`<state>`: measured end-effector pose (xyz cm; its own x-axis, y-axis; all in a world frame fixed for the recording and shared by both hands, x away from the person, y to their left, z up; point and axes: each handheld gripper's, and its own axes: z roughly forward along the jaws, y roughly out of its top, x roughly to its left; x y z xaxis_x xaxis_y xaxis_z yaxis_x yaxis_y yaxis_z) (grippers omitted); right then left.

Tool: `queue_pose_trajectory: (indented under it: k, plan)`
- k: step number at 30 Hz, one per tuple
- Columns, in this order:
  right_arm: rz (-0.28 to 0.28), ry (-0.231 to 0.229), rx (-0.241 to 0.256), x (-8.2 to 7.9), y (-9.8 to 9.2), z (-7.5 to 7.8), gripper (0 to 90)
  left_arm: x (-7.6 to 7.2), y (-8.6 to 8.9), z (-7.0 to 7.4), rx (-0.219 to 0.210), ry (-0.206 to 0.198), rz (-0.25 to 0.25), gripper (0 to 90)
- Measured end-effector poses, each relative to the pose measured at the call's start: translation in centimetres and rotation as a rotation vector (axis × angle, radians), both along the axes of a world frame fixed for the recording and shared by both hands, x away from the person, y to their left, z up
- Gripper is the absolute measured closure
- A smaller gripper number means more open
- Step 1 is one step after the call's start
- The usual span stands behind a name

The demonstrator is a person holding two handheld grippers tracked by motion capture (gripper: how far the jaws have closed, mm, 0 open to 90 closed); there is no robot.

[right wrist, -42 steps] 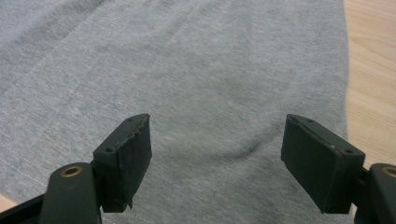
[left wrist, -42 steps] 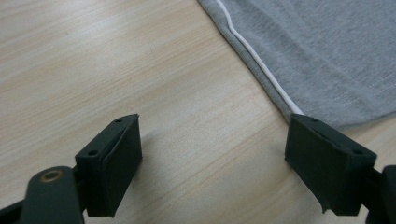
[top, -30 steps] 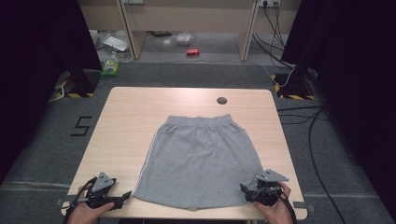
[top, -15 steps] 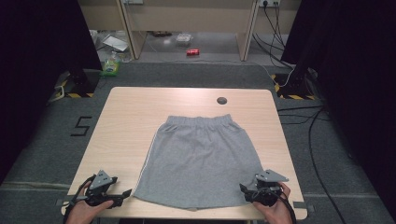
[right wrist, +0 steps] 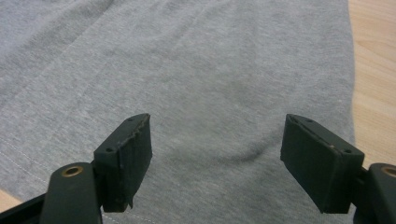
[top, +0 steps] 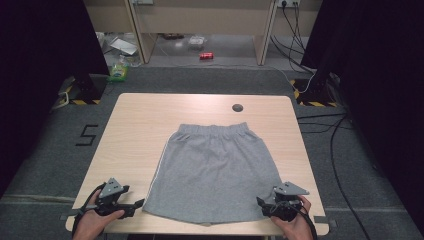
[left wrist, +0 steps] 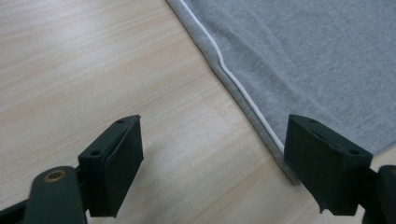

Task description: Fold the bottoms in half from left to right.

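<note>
A pair of grey shorts lies flat on the wooden table, waistband at the far side, a white stripe down its left edge. My left gripper is open at the shorts' near left corner, its jaws pointing at the hem; in the left gripper view bare wood lies between the jaws and the right jaw stands over the striped edge. My right gripper is open at the near right corner, and in the right gripper view grey cloth spreads under and between the jaws.
A small dark round spot sits on the table beyond the waistband. On the floor behind the table lie a red can, a green bottle and cables. The table's near edge runs just under both hands.
My left gripper has edged a little right toward the shorts' corner. The right gripper and the shorts have stayed put.
</note>
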<state>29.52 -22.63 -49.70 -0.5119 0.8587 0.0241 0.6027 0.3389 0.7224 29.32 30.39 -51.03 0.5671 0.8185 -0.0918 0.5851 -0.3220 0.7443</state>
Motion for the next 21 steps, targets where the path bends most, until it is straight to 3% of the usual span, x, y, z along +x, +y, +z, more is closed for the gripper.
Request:
queue_pose_trajectory:
  k: [9, 21]
  plan:
    - [-0.002, -0.003, 0.004, 0.0, 0.1, 0.0, 25.1, 1.1, -0.1, 0.6, -0.025, -0.002, 0.007, 18.9]
    - [0.003, -0.005, 0.001, -0.1, 0.2, 0.0, 25.2, 3.0, -1.1, 0.8, -0.027, 0.009, -0.002, 18.8]
